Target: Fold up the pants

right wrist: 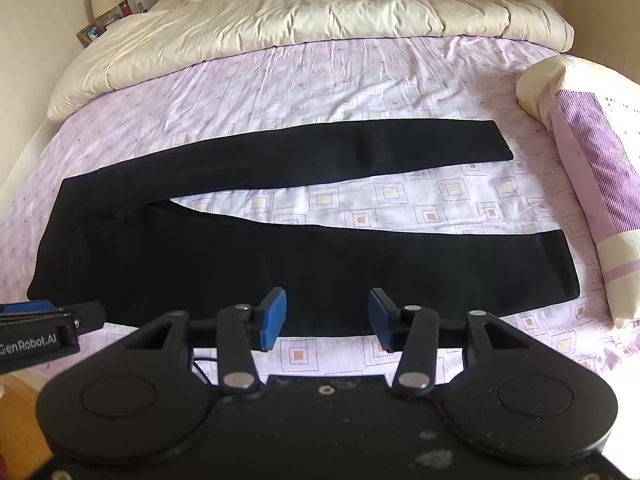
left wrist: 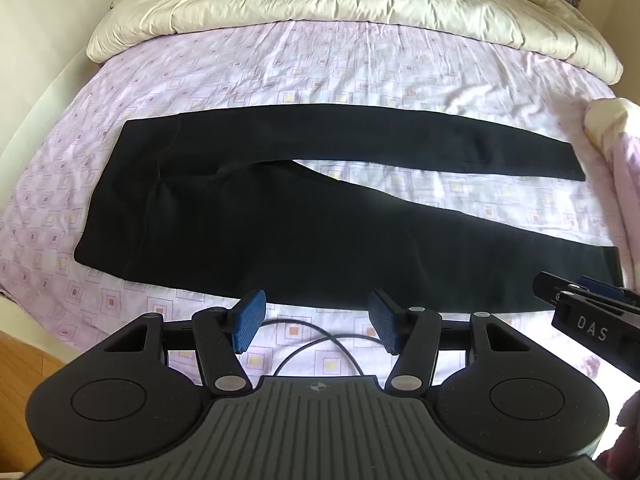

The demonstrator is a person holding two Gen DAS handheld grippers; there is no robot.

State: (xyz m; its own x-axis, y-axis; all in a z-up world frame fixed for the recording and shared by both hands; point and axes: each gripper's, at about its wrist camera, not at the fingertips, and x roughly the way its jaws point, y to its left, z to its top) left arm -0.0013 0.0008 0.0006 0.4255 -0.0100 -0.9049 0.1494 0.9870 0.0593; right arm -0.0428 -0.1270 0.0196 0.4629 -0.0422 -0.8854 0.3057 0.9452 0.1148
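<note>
Black pants (left wrist: pixel 248 216) lie flat across the lilac bed sheet, waistband to the left and the two legs spread in a narrow V to the right. My left gripper (left wrist: pixel 316 320) hovers open just short of the near leg's front edge, with nothing between its blue pads. In the right wrist view the same pants (right wrist: pixel 224 264) run across the bed. My right gripper (right wrist: pixel 326 318) stands open over the near leg's front edge, further toward the hem, and holds nothing. Each gripper shows at the edge of the other's view: the right gripper (left wrist: pixel 568 292) and the left gripper (right wrist: pixel 60 314).
A cream duvet (left wrist: pixel 340 4) is bunched at the far end of the bed. A pillow (right wrist: pixel 592 152) lies at the right edge. A black cable (left wrist: pixel 320 340) loops on the sheet below my left gripper. Wooden floor (left wrist: pixel 24 364) shows at the lower left. A bedside table with picture frames (right wrist: pixel 94 32) stands at the back left.
</note>
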